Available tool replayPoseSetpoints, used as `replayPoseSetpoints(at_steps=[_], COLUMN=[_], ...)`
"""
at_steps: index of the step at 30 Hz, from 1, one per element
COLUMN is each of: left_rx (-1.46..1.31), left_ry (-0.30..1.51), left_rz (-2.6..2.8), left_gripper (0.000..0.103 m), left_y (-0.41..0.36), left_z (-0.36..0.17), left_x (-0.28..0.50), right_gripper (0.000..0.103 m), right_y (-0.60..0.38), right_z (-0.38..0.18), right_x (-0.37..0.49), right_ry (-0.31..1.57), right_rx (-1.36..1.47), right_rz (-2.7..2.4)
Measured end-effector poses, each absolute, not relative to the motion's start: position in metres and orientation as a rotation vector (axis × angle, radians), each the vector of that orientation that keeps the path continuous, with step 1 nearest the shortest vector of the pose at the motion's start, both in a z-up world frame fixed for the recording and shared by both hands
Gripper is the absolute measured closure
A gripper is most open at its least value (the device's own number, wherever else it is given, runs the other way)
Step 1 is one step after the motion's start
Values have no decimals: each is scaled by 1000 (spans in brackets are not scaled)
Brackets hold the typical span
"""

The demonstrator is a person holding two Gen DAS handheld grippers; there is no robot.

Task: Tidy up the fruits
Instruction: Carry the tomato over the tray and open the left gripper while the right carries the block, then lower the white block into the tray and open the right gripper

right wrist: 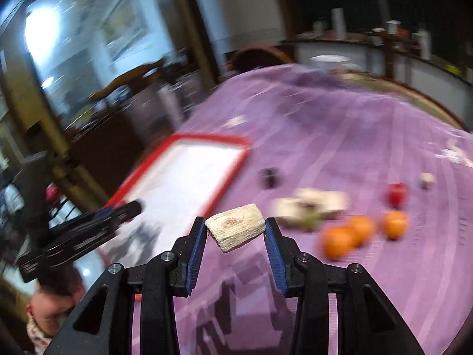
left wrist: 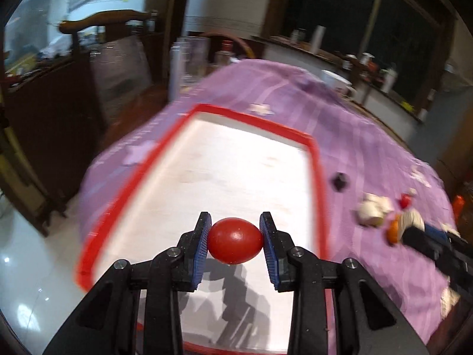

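- the left gripper [left wrist: 235,241] has its blue fingers [left wrist: 202,251] pressed on both ends of a red tomato [left wrist: 235,245], held clear above a tray; the right gripper [right wrist: 235,230] has its fingers [right wrist: 197,254] closed on a pale, rough chunk of fruit [right wrist: 235,230], which sits tilted between them, the right pad only just meeting its end.
- the purple tablecloth [right wrist: 340,124] spreads ahead of and below the right fingers and carries everything else.
- the white tray with a red rim [left wrist: 317,159] lies right under and ahead of the left fingers; its floor looks bare, so by my reading nothing has been put down in it yet. from the right wrist view the same tray [right wrist: 236,165] is ahead and to the left of the right fingers.
- pale pieces [right wrist: 310,204] lie just ahead-right of the right fingers, blurred; i cannot tell what they are.
- three oranges [right wrist: 338,241] sit right of the right fingers, close together, the nearest two touching.
- a small red fruit [right wrist: 397,193] lies beyond the oranges, apart from them.
- a small dark thing [right wrist: 269,176] rests ahead of the right fingers, just beside the tray's far corner.
- judged so: two pieces lifted and on their way, neither placed; the oranges, red fruit and pale pieces are left.
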State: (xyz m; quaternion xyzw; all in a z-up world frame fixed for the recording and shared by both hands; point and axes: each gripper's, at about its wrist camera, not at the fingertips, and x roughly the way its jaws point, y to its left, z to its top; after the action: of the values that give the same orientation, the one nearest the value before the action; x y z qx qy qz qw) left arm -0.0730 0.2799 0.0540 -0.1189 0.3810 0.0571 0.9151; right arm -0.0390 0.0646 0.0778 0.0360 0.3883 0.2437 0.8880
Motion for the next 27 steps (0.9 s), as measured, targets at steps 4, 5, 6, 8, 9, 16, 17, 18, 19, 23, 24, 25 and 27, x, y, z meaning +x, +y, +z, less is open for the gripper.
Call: replayPoseSetpoints(at_steps=[4, 5, 6, 8, 9, 16, 17, 18, 19, 23, 24, 25, 27], left_rx=[-239, -248, -256, -266, -272, -318, -322, -325, -329, -362, -369, -375, -385], left_ry=[796, 801, 808, 817, 817, 786, 776, 768, 760, 723, 719, 716, 710], left_rz=[165, 163, 163, 168, 166, 140, 140, 141, 144, 170, 174, 177, 179], left_gripper=[70, 70, 70, 70, 70, 58, 56, 55, 51, 39, 39, 38, 37], left_y=[300, 303, 306, 311, 314, 323, 324, 325, 325, 331, 333, 334, 334], left_z=[43, 40, 37, 31, 31, 33, 35, 38, 40, 49, 50, 52, 55], left_x=[-72, -72, -71, -69, -71, -77, -79, -80, -81, -89, -90, -91, -94], right_gripper=[59, 59, 59, 59, 59, 59, 59, 58, 58, 58, 58, 57, 54], right_y=[123, 138, 149, 168, 173, 199, 200, 198, 197, 199, 199, 199, 197], right_z=[60, 53, 49, 40, 35, 14, 13, 16, 15, 17, 18, 20, 24], right_x=[-36, -36, -36, -35, -35, -31, -31, -31, -31, -38, -40, -43, -48], right_ry=[858, 872, 881, 906, 914, 934, 929, 925, 924, 907, 901, 891, 872], right_rx=[41, 26, 15, -1, -6, -63, -65, -64, -64, -86, -92, -99, -106], right_rz=[603, 624, 635, 658, 664, 675, 669, 664, 663, 671, 672, 671, 675])
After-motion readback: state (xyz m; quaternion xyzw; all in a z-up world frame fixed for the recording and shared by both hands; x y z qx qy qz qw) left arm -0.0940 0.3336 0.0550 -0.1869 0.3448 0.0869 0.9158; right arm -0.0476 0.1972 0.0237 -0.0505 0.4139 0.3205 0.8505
